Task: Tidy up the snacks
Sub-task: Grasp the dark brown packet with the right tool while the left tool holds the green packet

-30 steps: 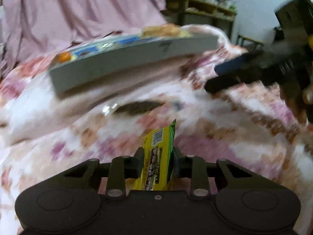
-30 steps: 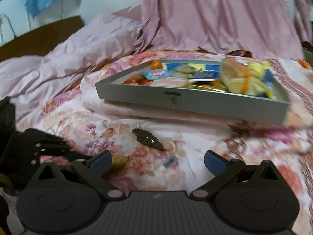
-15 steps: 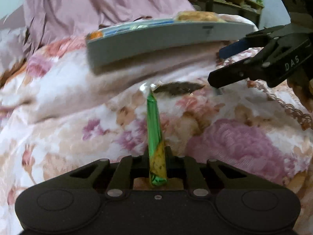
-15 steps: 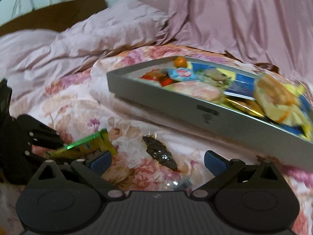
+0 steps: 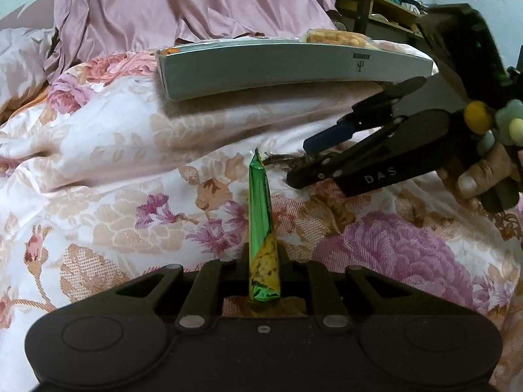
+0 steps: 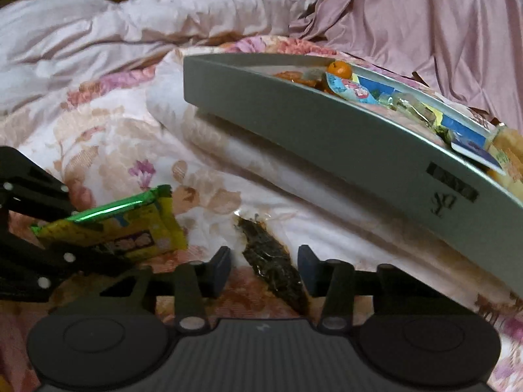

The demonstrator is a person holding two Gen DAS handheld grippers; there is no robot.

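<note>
Left gripper (image 5: 263,261) is clamped on the green-yellow snack packet (image 5: 260,228). Right gripper (image 6: 264,269) sits open around the dark clear-wrapped snack (image 6: 273,261); that floppy wrapper could slip out, I reckon.

Both hand-held grippers matte black plastic with silver screws. Right hand-held gripper (image 6: 264,269): blue pads on fingertips (image 6: 221,269), ribbed housing; in the left view white "DAS" lettering on one finger, chunky yellow and pale green beads (image 5: 493,121) near the handle.

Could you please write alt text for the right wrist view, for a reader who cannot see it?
The right gripper is open around a dark snack packet lying on a flowered bedspread. A grey tray of snacks sits behind; at left, the left gripper holds a yellow-green packet.
</note>
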